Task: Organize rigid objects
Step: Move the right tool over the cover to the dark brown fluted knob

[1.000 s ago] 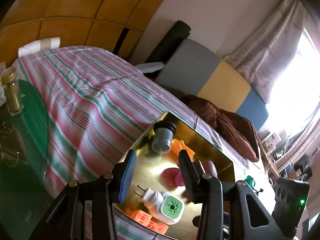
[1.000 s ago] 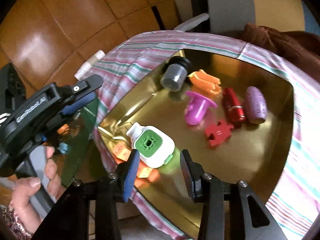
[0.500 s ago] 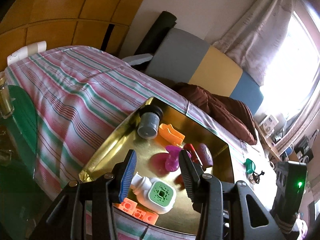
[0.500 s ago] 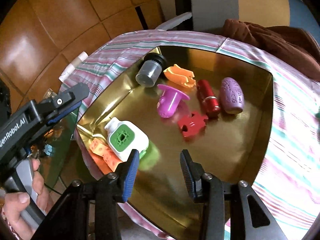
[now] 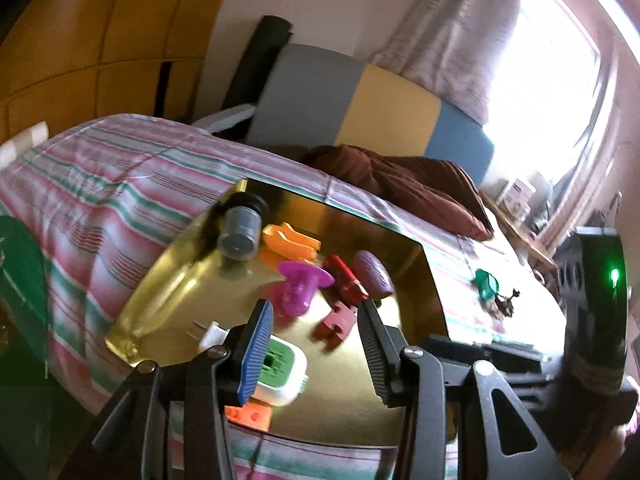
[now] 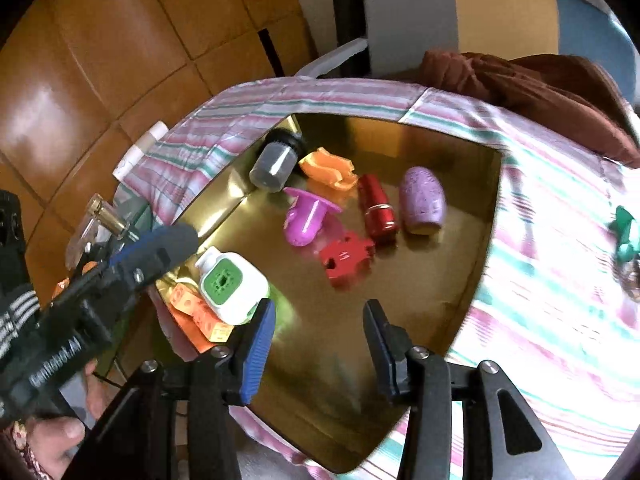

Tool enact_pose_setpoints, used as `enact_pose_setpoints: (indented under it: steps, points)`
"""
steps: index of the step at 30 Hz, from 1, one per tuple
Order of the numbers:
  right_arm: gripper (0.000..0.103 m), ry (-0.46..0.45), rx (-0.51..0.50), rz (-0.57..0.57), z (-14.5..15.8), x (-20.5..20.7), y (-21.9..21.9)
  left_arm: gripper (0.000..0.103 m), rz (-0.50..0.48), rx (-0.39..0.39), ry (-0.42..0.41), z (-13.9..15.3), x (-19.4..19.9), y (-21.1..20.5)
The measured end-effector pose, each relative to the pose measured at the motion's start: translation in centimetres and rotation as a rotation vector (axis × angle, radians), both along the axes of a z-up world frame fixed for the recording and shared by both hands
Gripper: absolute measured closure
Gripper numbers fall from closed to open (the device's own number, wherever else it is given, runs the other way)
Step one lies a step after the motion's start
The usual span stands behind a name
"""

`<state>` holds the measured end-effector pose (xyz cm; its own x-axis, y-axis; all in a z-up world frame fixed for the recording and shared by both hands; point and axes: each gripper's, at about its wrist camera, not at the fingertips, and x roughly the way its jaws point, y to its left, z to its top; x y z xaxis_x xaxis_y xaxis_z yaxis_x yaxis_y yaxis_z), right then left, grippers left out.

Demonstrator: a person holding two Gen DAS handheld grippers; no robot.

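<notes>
A gold tray [image 5: 404, 380] [image 6: 448, 184] lies on a striped cloth. It holds a grey jar [image 5: 240, 232] [image 6: 274, 164], an orange clip [image 5: 292, 242], a magenta funnel-shaped piece [image 5: 298, 284] [image 6: 306, 216], a red tube [image 6: 376, 208], a purple oval [image 6: 424, 200], a red puzzle piece [image 5: 336, 320] [image 6: 346, 258], a white-and-green plug-in device [image 5: 282, 372] [image 6: 230, 284] and orange blocks [image 6: 196, 312]. My left gripper [image 5: 314, 332] hovers open and empty above the tray's near side. My right gripper [image 6: 318, 320] hangs over bare tray, its jaws opening, nothing between them.
A green clip [image 5: 486, 284] [image 6: 624, 236] lies on the cloth right of the tray. A brown cloth [image 5: 400, 184] is bunched behind it. A gold-capped glass bottle [image 6: 106, 220] stands left of the tray, beside a green mat [image 5: 20, 280].
The right gripper has drifted right, away from the white-and-green device, to over bare tray, and its jaws have widened slightly. The left view has shifted right and rolled, bringing the tray to centre.
</notes>
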<state>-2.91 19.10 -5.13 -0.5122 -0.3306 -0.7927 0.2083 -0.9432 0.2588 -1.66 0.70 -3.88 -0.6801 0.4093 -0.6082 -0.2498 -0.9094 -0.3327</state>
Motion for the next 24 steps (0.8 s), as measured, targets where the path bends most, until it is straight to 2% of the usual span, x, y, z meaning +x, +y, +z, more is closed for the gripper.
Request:
enact_pose_setpoints:
  steps: [4,8,18,24]
  points:
    - [0.055,0.02,0.007,-0.045,0.5,0.7,2.5,0.059,-0.069,-0.007,0.005,-0.1,0.9,1.8]
    - [0.049,0.011,0.033,-0.119,0.0,1.3,6.3,0.059,-0.149,-0.031,0.011,-0.1,2.0,4.2]
    - [0.048,-0.121,0.048,-0.319,-4.0,2.7,16.9,0.059,-0.295,-0.078,0.006,-0.2,4.1,8.9]
    - [0.044,-0.182,0.069,-0.44,-5.0,3.1,23.6,0.059,-0.352,-0.112,-0.006,-0.5,4.9,10.9]
